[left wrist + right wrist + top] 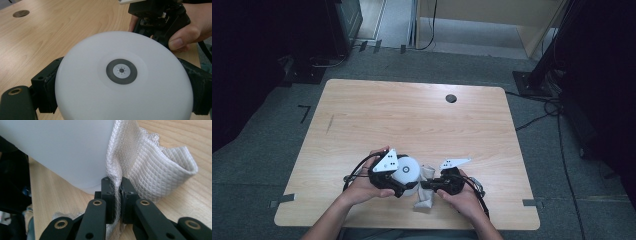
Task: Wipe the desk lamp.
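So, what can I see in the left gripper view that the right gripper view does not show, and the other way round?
Left gripper view: the white bowl's underside with a dark ring mark, held between the left claw's pads, plus a round hole in the table and the other hand. Right gripper view: the right claw pinching a woven cloth against the bowl's side. Shared: the bowl and the wooden table.
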### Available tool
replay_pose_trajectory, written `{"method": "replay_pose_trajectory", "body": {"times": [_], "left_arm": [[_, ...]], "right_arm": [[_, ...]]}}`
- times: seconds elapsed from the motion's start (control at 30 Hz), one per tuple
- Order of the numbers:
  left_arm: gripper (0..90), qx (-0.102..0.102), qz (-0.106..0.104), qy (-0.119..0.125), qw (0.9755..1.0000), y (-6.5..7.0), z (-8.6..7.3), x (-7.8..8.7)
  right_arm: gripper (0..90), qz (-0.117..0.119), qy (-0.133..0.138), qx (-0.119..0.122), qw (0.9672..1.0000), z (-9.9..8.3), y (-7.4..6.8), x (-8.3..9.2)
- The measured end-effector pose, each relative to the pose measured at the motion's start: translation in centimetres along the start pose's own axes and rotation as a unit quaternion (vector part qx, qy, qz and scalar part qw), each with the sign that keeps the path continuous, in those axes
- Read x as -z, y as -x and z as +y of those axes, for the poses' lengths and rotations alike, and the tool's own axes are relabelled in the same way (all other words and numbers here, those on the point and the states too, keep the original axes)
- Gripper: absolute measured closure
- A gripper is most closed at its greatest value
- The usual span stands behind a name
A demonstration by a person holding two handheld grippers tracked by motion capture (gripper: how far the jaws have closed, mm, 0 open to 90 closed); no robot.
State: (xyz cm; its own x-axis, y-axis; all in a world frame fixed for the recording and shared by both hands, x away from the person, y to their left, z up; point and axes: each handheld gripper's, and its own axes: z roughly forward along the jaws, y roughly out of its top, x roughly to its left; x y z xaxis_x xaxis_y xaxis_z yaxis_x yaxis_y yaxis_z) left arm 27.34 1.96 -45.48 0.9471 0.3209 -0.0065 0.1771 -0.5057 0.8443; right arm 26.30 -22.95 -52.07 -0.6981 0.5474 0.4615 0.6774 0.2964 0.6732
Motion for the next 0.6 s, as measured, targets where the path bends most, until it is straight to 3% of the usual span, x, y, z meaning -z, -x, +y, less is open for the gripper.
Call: {"method": "replay_pose_trajectory", "body": {"times": [0.13, 0.3, 0.37, 0.47, 0.53, 0.57, 0.6], "left_arm": [[8.9, 0.004, 0.007, 0.0, 1.0, 0.1, 0.1, 0.0], [8.6, 0.025, 0.05, -0.01, 0.9984, 0.3, 0.6, 0.5], [8.6, 0.035, 0.053, -0.01, 0.9979, 0.5, 1.0, 1.0], [8.6, 0.047, 0.082, -0.022, 0.9953, 1.3, 1.9, 1.6], [2.9, 0.072, 0.121, -0.038, 0.9894, 2.0, 2.6, 1.8], [0.0, 0.098, 0.151, -0.047, 0.9825, 2.5, 3.0, 1.9], [0.0, 0.112, 0.177, -0.049, 0.9766, 3.0, 3.2, 1.9]], "right_arm": [[83.8, -0.016, 0.002, 0.013, 0.9998, 0.1, -0.2, 0.1], [83.7, -0.049, 0.016, 0.012, 0.9986, 0.2, 0.4, 0.7], [83.7, -0.059, 0.018, 0.009, 0.9981, 0.2, 0.8, 1.0], [83.7, -0.068, 0.02, 0.008, 0.9975, 0.1, 1.2, 1.3], [83.7, -0.068, 0.021, 0.008, 0.9974, 0.1, 1.3, 1.3], [83.6, -0.069, 0.021, 0.01, 0.9974, 0.0, 1.3, 1.3], [83.6, -0.069, 0.019, 0.01, 0.9974, 0.0, 1.3, 1.3]]}}
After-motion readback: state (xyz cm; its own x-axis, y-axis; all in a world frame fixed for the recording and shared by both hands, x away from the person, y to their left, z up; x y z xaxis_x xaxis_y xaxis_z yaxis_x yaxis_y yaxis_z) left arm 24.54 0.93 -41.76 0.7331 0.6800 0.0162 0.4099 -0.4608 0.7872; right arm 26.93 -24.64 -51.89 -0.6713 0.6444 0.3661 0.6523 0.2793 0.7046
